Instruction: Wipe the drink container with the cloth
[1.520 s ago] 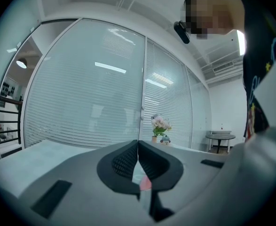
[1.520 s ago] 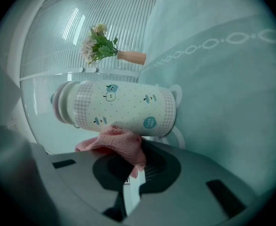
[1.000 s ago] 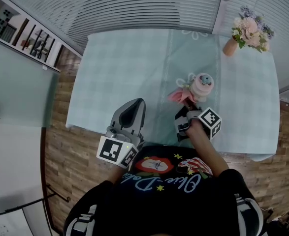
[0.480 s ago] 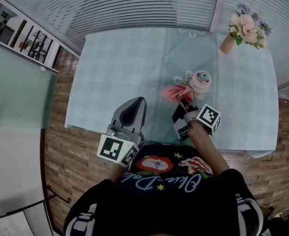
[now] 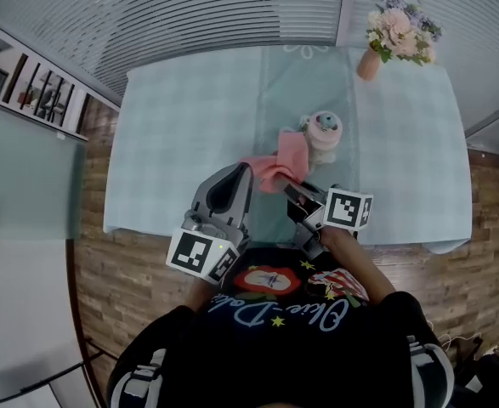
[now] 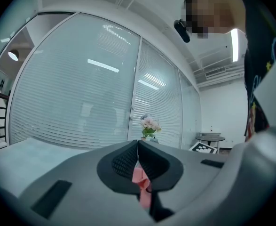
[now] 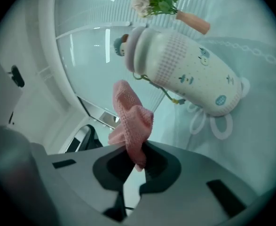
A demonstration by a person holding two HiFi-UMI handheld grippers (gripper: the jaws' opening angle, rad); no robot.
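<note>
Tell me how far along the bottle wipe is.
Done: the pink cloth is picked up, pinched by both the left gripper and the right gripper. In hand: it is held beside the drink bottle standing on the table. Left: the right gripper view shows a gap between cloth and bottle, so the wiping itself looks not yet begun.

left tongs [image 5: 239, 175], right tongs [image 5: 290, 192]: grey | marker cubes [image 5: 200, 257] (black-white squares) | shirt [image 5: 275, 355]: black, printed

Bright, even indoor light. A ceiling strip lamp [image 6: 235, 44] glares above the left hand-held gripper [image 6: 138, 145]; fisheye bending darkens all corners, and near jaws blur.
</note>
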